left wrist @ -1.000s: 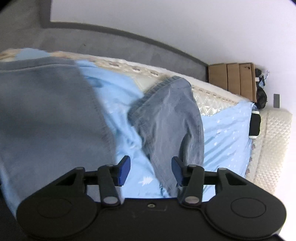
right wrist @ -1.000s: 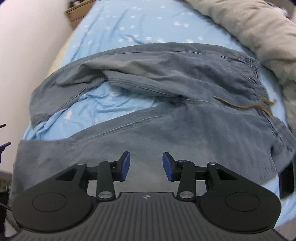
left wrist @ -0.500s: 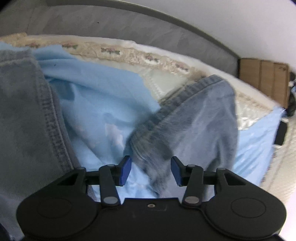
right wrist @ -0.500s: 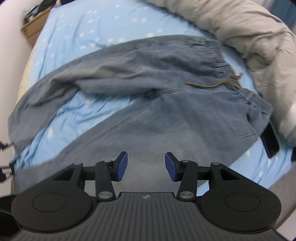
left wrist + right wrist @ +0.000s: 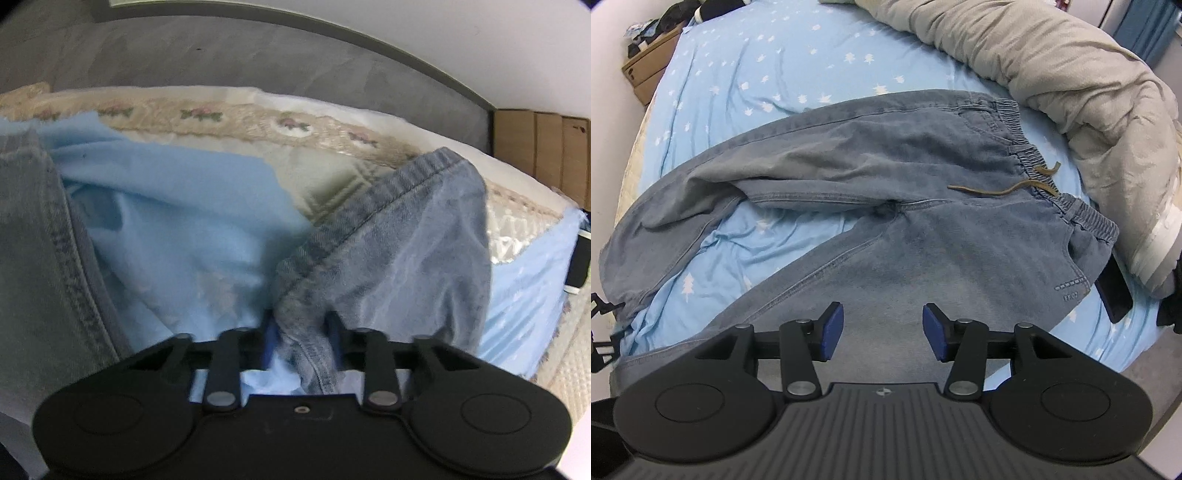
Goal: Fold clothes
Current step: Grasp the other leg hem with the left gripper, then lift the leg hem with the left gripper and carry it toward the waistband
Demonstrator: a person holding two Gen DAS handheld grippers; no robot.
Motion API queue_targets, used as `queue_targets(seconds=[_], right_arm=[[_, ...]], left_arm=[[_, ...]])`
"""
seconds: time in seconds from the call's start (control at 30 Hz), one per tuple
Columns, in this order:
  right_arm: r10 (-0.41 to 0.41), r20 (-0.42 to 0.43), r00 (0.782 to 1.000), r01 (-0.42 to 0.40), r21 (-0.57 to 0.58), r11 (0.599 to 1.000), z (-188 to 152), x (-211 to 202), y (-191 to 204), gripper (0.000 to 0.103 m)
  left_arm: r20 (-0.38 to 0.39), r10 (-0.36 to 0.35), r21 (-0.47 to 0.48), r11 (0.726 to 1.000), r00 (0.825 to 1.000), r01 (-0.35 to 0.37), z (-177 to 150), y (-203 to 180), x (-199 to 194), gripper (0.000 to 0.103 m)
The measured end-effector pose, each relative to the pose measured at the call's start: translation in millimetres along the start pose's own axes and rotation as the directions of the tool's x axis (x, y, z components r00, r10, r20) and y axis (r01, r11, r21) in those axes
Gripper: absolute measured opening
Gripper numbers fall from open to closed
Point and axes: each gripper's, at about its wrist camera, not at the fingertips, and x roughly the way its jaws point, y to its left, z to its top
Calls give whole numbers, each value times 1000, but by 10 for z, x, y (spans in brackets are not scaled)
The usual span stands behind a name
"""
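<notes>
Blue denim pants (image 5: pixel 908 155) with an elastic waistband and a brown drawstring lie spread on the light blue star-print sheet (image 5: pixel 768 62), legs reaching to the left. My right gripper (image 5: pixel 882 332) is open and empty, hovering over the near leg. In the left wrist view, my left gripper (image 5: pixel 301 341) is shut on the hem end of the far pant leg (image 5: pixel 417 236), which bunches between the fingers at the bed's edge. The near leg's hem (image 5: pixel 40 258) shows at the left.
A grey duvet (image 5: pixel 1071 74) is heaped along the right of the bed. A dark phone (image 5: pixel 1113 291) lies by the waistband. A quilted mattress edge (image 5: pixel 258 122), a grey headboard (image 5: pixel 221 55) and cardboard boxes (image 5: pixel 543 155) lie beyond the pant leg.
My left gripper moved in onto the far leg's hem and closed on it. My right gripper pulled back and up, bringing the whole pants into view, and stayed open.
</notes>
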Motion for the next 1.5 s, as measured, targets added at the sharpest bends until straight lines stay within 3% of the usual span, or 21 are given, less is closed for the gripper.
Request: queue_targets(seconds=[0.3, 0.5, 0.7, 0.87, 1.03, 1.13, 1.27, 1.5], right_arm=[[70, 9, 998, -70, -26, 997, 58, 48, 132, 50], [117, -2, 993, -117, -49, 992, 21, 133, 149, 51], [145, -12, 989, -145, -14, 989, -29, 236, -24, 51], [138, -13, 990, -137, 29, 990, -31, 310, -181, 51], [98, -23, 995, -97, 57, 994, -79, 318, -286, 51], [69, -33, 997, -67, 60, 996, -120, 289, -343, 51], [34, -36, 999, -31, 74, 997, -152, 225, -455, 51], [17, -53, 998, -10, 129, 992, -180, 286, -591, 53]], left_arm=[[42, -114, 116, 987, 993, 108, -150, -225, -495, 11], [96, -221, 218, 956, 971, 196, -244, -436, -1094, 8], [137, -295, 230, 938, 946, 259, -182, -458, -1568, 7], [176, -257, 243, 947, 950, 211, -9, -334, -1711, 7], [175, -123, 245, 966, 977, 78, 256, -155, -1343, 8], [165, -68, 214, 976, 984, 31, 357, -21, -1124, 8], [174, -70, 229, 973, 982, 28, 408, 8, -1035, 8], [173, -123, 341, 938, 977, 58, 373, -227, -1174, 8]])
